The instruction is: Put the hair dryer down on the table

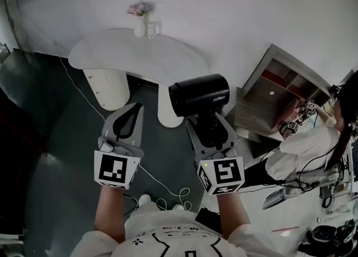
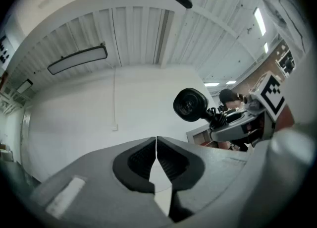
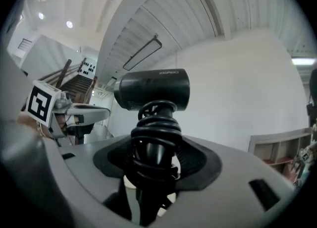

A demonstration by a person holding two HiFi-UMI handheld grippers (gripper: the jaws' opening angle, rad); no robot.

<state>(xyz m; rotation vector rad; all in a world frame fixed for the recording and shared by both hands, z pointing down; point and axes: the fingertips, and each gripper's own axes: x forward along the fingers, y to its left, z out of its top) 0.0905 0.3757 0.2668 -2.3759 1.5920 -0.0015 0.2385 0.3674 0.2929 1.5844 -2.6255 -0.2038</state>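
Observation:
A black hair dryer [image 1: 199, 94] is held upright in the air, its cord wound round the handle [image 3: 154, 145]. My right gripper [image 1: 210, 133] is shut on that wrapped handle, and the barrel [image 3: 153, 89] lies crosswise above the jaws. My left gripper [image 1: 127, 122] hangs beside it on the left, shut with nothing between its pads [image 2: 156, 158]. From the left gripper view the hair dryer [image 2: 190, 104] shows at the right. The white curved table [image 1: 134, 55] lies ahead and below, beyond both grippers.
A small vase with flowers [image 1: 140, 18] stands at the table's far edge. The table rests on ribbed white pedestals [image 1: 107, 87]. A white cable [image 1: 162, 194] trails over the dark floor. A wooden shelf unit [image 1: 279, 96] and a seated person [image 1: 313, 144] are at the right.

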